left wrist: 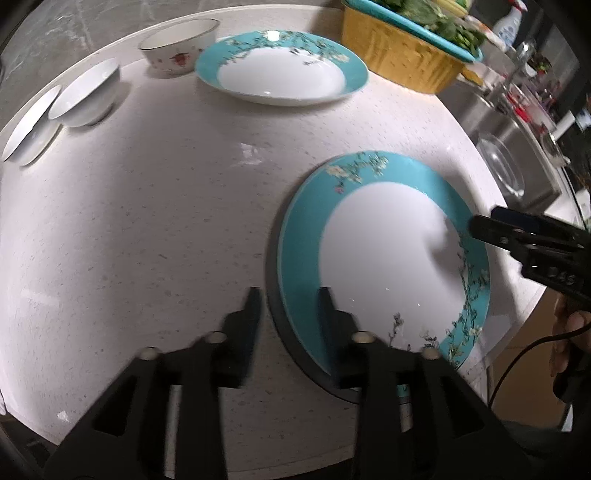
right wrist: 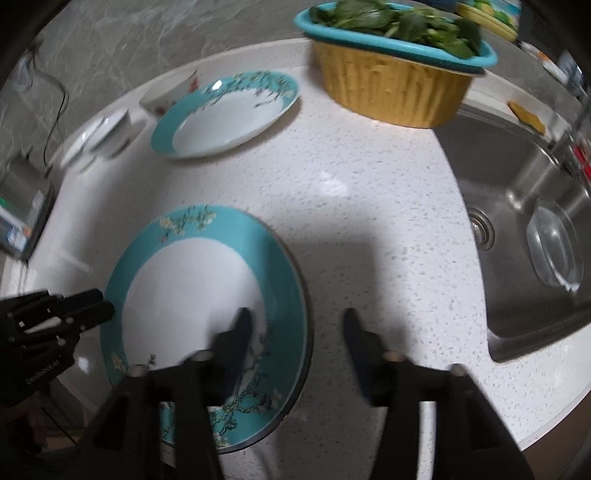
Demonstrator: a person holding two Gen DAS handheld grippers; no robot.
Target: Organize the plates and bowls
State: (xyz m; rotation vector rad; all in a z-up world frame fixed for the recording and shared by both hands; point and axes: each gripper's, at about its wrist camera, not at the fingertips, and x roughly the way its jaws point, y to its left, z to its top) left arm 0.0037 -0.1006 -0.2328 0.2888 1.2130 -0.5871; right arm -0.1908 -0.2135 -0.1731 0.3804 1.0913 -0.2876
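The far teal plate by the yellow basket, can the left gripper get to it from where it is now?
Probably yes. The left gripper is open, straddling the near plate's rim. Bare counter lies between it and the far teal plate, with nothing stacked on it.

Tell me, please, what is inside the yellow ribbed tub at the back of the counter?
A turquoise strainer basket sits in the yellow ribbed tub, heaped with dark leafy greens. Anything beneath the basket is hidden.
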